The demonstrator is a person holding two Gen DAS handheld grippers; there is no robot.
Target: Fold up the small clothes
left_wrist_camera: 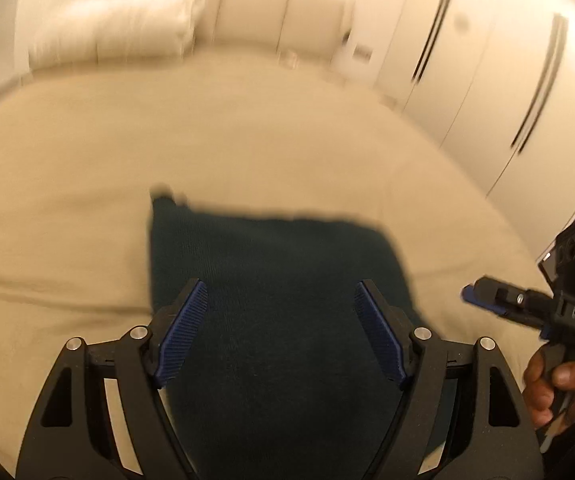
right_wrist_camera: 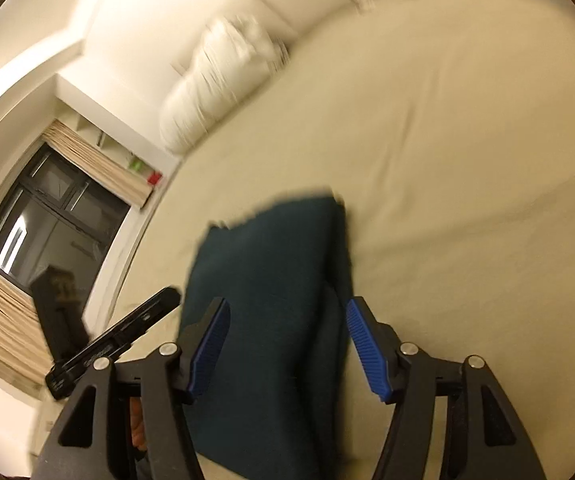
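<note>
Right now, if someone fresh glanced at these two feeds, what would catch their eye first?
The dark teal garment, folded on the cream bed sheet, fills the centre of both views. The left gripper and right gripper both stand open over it, holding nothing. A white pillow lies at the head of the bed, far behind.

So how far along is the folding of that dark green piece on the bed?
Looks partly done: the dark green garment lies on the bed as a compact shape with a layer doubled over along one side. In hand: nothing; the left gripper and right gripper both hover open above it. Left: perhaps another fold or tidying; blur hides details.
</note>
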